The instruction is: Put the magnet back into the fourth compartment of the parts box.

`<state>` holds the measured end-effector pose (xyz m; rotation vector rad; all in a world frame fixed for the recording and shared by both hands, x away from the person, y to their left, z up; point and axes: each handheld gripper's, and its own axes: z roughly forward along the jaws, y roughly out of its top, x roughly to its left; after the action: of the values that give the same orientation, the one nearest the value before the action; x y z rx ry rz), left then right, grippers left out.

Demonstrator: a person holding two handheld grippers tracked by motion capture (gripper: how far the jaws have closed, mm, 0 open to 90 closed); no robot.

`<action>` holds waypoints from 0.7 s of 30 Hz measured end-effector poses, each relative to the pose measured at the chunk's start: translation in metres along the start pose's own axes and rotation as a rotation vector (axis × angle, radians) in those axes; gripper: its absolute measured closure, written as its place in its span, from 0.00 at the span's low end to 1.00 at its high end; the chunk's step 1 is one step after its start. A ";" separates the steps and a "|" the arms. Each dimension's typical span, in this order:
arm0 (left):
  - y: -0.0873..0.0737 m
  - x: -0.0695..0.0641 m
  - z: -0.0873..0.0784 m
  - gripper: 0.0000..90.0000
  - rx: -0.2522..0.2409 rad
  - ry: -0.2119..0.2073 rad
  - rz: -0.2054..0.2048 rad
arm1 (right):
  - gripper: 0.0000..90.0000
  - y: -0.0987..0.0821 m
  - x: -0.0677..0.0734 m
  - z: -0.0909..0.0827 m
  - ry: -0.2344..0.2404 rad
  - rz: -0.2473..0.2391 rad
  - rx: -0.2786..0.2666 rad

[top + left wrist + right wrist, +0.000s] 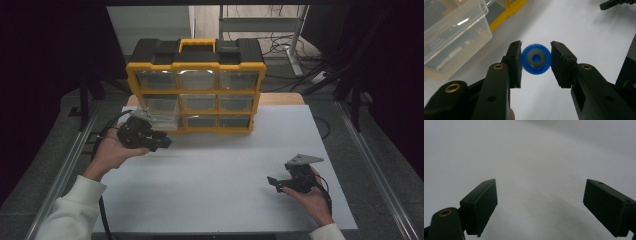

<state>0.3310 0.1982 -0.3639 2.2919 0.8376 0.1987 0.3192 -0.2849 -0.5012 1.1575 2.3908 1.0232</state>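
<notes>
Blue plastic wheel [536,59] clamped in the left gripper [536,60], above the white table [225,170].

Left gripper view: the 2 black pads press the wheel's rim from either side, jaws partly closed; the wheel shows a grey hub with a blue centre hole and hangs clear of the white surface. A clear plastic drawer [451,32] sits pulled out just beside it, at upper left. High view: the left gripper [161,141] is held near the lower left corner of the yellow-and-black organiser [196,90], which has 9 clear drawers. The right gripper [274,183] rests low over the table's right side, well apart from the organiser; right gripper view shows its jaws [540,206] standing wide, nothing between them.
</notes>
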 end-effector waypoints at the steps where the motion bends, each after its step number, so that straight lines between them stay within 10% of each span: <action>1: 0.001 0.001 -0.001 0.69 0.003 -0.001 0.008 | 0.14 0.000 0.000 0.000 0.002 0.002 -0.003; 21: 0.031 0.033 -0.006 0.69 -0.060 -0.027 -0.004 | 0.14 0.000 -0.001 0.000 0.001 0.002 0.001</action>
<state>0.3710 0.2046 -0.3418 2.2318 0.8120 0.1875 0.3196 -0.2854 -0.5019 1.1596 2.3915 1.0239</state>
